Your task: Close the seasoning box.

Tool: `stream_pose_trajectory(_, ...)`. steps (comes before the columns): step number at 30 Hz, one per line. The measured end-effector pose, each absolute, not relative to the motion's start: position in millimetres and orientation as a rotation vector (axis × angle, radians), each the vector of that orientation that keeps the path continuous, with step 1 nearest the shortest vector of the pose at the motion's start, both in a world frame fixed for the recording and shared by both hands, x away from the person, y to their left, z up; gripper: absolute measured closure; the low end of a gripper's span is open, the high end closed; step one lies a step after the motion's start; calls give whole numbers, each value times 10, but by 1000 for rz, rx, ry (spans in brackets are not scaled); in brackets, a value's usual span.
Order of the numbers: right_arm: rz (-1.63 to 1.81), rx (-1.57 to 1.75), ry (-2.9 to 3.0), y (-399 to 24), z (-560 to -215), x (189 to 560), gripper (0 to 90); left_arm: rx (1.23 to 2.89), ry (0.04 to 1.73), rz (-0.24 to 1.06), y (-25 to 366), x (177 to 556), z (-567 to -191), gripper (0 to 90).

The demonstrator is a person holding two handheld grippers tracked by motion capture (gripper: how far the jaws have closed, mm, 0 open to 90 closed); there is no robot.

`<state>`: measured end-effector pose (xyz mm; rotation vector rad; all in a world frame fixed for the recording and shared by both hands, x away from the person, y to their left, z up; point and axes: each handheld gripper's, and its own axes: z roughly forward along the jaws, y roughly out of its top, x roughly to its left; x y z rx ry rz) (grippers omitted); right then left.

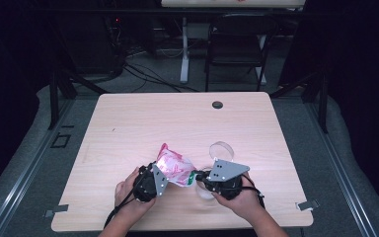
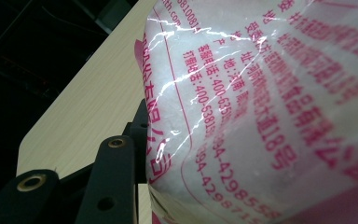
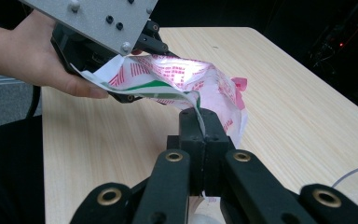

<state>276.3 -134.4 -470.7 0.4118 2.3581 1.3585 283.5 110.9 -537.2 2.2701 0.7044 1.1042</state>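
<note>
Bag [image 1: 175, 169] of white granules, clear plastic printed in pink with a green band at one end, is held off the table [image 1: 128, 123] near its front edge, between the two hands. In the left gripper view the bag's bulging body [image 2: 270, 102] presses against the camera, with one black jaw rising beside it on the left.

Left gripper [image 1: 154, 178] has the bag's left end in its grasp: the right gripper view shows the plastic passing between its half-closed jaws [image 3: 121, 77], under the grey plate, with the left hand [image 3: 37, 56] wrapped around its body. Right gripper [image 3: 204, 135] has its jaws pressed fully together on a thin edge of the plastic, at the green-banded end; the film stands pinched upright between the pads. From above, that gripper [image 1: 203, 177] sits at the bag's right end, with the right hand [image 1: 242, 195] behind it.

Just beyond the right gripper, on the table, stands a clear round container [image 1: 220, 149]; a second pale round object lies partly hidden under that gripper, and I cannot tell what it is.

As I read it, the step in hand is opening the bag: one side anchored, the other pinched at the seal. The next move likely calls for pulling the right gripper away from the left, or twisting it, to tear the film, while the left keeps the body steady and upright so the granules do not spill. A slipping pinch on slick plastic is the main risk.
</note>
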Motion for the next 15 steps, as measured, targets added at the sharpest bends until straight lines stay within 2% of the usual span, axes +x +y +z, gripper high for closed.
stream_pose_trajectory(15,1392,448,2358,-1371,-4695,2767,900,2260,683,1157,1091,2819,-5344,589)
